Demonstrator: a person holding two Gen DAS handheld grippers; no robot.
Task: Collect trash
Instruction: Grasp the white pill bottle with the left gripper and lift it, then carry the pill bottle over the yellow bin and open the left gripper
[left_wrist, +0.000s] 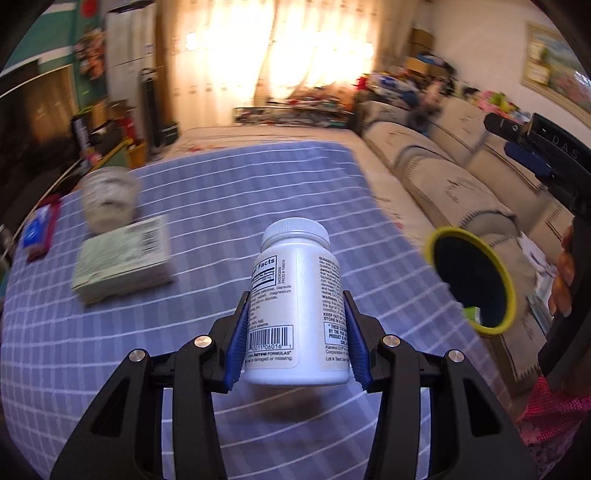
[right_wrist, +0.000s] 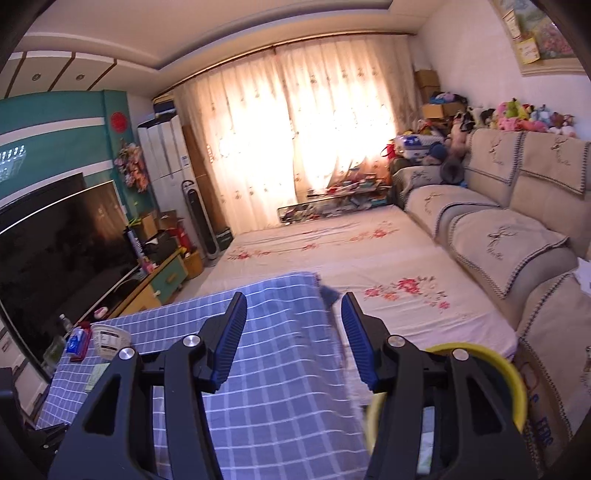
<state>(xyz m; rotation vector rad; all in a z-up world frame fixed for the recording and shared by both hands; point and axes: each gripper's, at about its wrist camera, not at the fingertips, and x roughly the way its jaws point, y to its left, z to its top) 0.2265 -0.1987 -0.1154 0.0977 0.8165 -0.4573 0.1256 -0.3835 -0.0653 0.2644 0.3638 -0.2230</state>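
- Currently mid-transfer: left tool has the white supplement bottle clamped between its blue pads, pads pressing on both sides of the lower body.
- Bottle is off the surface; a soft shadow on the blue checked cloth sits under its base, so it reads as carried, not resting.
- Bottle axis: long axis runs straight away from the left tool, base nearest the camera, white ribbed cap at the far end. Printed label faces up, barcode near the base.
- Drop target looks like the yellow-rimmed bin with the dark opening, off the surface's right edge, near the sofa. Bottle is near it but not yet over the mouth.
- Next move, my read: swing the bottle right until it's over the opening, tip cap-first or base-first, then release. The mouth isn't much wider than the bottle, so centring matters.
- Right tool is half open with nothing between its pads; it's above the surface edge, yellow rim partly hidden under its right finger. In the left view a hand grips its handle right beside the bin.
- Left on the surface: pale green box, blurred paper cup, blue-and-red packet, all well apart from the bottle.
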